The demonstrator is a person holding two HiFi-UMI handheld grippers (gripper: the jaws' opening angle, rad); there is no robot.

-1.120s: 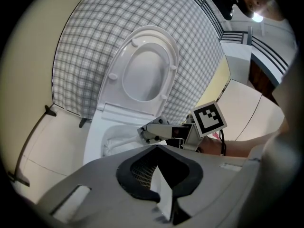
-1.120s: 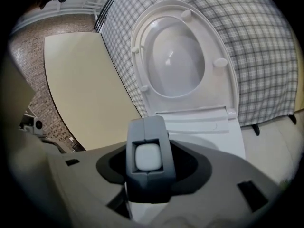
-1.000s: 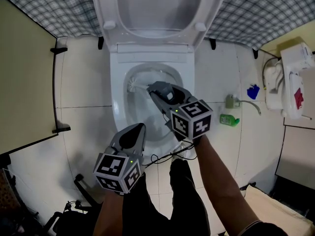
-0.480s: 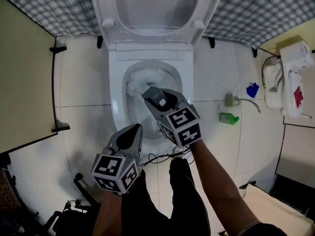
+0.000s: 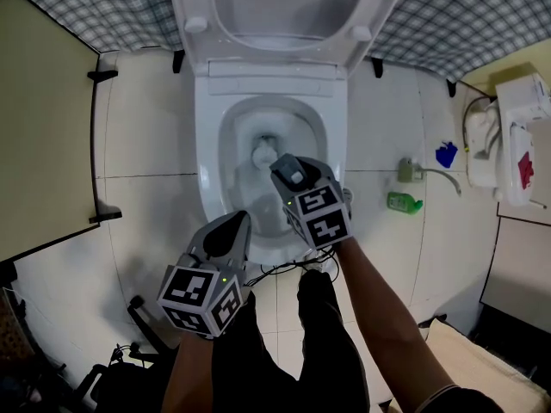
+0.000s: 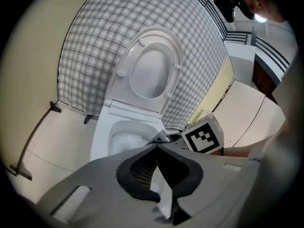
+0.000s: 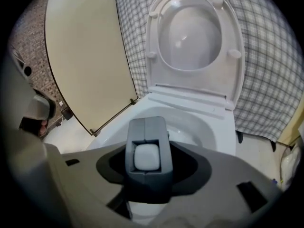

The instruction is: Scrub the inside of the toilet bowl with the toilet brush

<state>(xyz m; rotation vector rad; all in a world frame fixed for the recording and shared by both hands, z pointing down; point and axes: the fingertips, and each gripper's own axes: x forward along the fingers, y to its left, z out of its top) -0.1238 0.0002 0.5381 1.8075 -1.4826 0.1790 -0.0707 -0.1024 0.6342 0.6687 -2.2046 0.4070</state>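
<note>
The left claw [image 6: 156, 148] fills the lower edge, its dark pads [image 6: 137, 172] meeting at the tips with nothing between them. Beyond the tips stands the white toilet [image 6: 102, 137], its seat and lid [image 6: 152, 72] raised against a checked wall [image 6: 85, 46]. Just right of the toilet's bowl is the right claw [image 6: 164, 137], with its marker cube [image 6: 204, 136] and a bare forearm [image 6: 247, 151] behind it. Left of the toilet lies pale tiled floor [image 6: 52, 137].
</note>
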